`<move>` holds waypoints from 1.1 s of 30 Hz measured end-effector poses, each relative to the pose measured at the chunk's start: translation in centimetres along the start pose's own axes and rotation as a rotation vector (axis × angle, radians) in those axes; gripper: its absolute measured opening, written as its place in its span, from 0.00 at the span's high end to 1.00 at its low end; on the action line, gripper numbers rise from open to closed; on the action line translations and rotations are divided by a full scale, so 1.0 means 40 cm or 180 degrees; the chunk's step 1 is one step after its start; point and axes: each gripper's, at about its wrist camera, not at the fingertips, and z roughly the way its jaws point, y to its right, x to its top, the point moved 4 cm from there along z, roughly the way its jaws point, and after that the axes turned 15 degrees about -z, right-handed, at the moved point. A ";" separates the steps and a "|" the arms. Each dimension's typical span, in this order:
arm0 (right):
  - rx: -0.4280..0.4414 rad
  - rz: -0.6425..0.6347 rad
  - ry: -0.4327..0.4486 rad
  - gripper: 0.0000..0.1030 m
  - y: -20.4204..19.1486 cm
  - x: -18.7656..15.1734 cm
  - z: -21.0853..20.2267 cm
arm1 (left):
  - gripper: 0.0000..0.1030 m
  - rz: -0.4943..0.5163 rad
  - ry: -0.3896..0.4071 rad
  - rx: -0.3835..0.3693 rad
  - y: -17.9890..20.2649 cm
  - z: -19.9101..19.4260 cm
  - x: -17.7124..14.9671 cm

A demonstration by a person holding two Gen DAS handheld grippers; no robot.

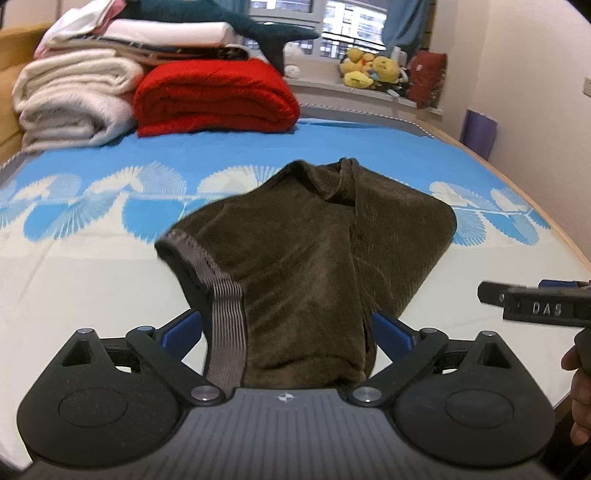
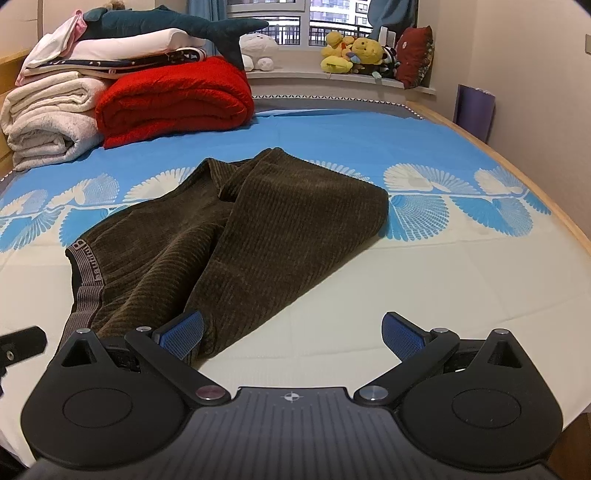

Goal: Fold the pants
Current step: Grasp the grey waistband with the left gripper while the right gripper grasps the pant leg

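Observation:
Dark brown corduroy pants with a grey elastic waistband lie bunched on the bed. In the left wrist view the pants drape between my left gripper's wide-apart fingers, waistband at the left; no pinch shows. My left gripper is open around the cloth. My right gripper is open and empty, its left finger at the pants' near edge, above cream sheet. The right gripper also shows at the right edge of the left wrist view.
The bed has a blue and cream sheet with fan prints. Folded white blankets, a red blanket and a shark plush are stacked far left. Stuffed toys sit on the windowsill. The wooden bed edge runs along the right.

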 end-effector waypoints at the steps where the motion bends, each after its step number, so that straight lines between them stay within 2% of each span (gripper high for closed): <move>1: 0.0007 0.0010 -0.0004 0.01 0.000 0.000 0.001 | 0.06 0.0078 0.0035 -0.0013 0.000 -0.001 0.019; 4: 0.0020 -0.0001 0.0002 0.01 -0.002 0.004 0.003 | 0.13 0.0436 0.0259 0.0000 -0.005 0.002 0.104; 7: 0.0046 -0.0002 0.0055 0.05 0.001 0.007 -0.001 | 0.27 0.0591 0.0385 0.0033 -0.046 0.036 0.170; 9: 0.0082 0.0028 0.0125 0.09 0.008 0.013 -0.006 | 0.59 0.0362 0.0272 0.0027 -0.111 0.089 0.178; 10: 0.0073 0.0060 0.0152 0.10 0.014 0.019 -0.007 | 0.65 0.0204 0.0189 0.0024 -0.144 0.116 0.165; 11: 0.0051 0.0101 0.0182 0.12 0.023 0.024 -0.007 | 0.83 0.0011 -0.0203 0.0217 -0.181 0.171 0.150; 12: 0.0036 0.0138 0.0201 0.13 0.032 0.030 -0.005 | 0.94 -0.0182 -0.0394 0.0325 -0.210 0.200 0.148; 13: 0.0048 0.0171 0.0217 0.19 0.041 0.037 0.001 | 0.94 -0.0332 -0.0487 0.0342 -0.228 0.217 0.147; 14: 0.0081 0.0194 0.0238 0.31 0.050 0.048 0.010 | 0.93 -0.0445 -0.0591 0.0312 -0.241 0.232 0.146; 16: 0.0135 0.0159 0.0259 0.49 0.057 0.073 0.036 | 0.93 -0.0657 -0.0736 0.0231 -0.257 0.252 0.147; 17: 0.0165 0.0134 0.0285 0.52 0.058 0.085 0.051 | 0.93 -0.0756 -0.0801 0.0188 -0.265 0.261 0.145; 21: 0.0273 0.0013 0.0368 0.52 0.049 0.140 0.134 | 0.90 -0.1015 -0.1003 0.0069 -0.284 0.296 0.150; 22: 0.0325 -0.0047 0.0324 0.52 0.036 0.148 0.164 | 0.89 -0.1038 -0.1035 0.0067 -0.287 0.304 0.150; 24: 0.0418 -0.0117 0.0129 0.52 0.005 0.151 0.225 | 0.80 -0.1100 -0.1135 0.0065 -0.290 0.322 0.149; 27: 0.0703 -0.0150 -0.0145 0.52 -0.048 0.152 0.300 | 0.68 -0.1181 -0.1227 0.0090 -0.292 0.358 0.146; 28: 0.0745 -0.0205 -0.0248 0.50 -0.069 0.148 0.324 | 0.66 -0.1182 -0.1249 0.0115 -0.290 0.371 0.146; 31: 0.0792 -0.0317 -0.0505 0.34 -0.117 0.136 0.375 | 0.54 -0.1234 -0.1329 0.0179 -0.289 0.403 0.141; 33: 0.0855 -0.0335 -0.0638 0.28 -0.134 0.133 0.400 | 0.43 -0.1274 -0.1384 0.0184 -0.288 0.426 0.139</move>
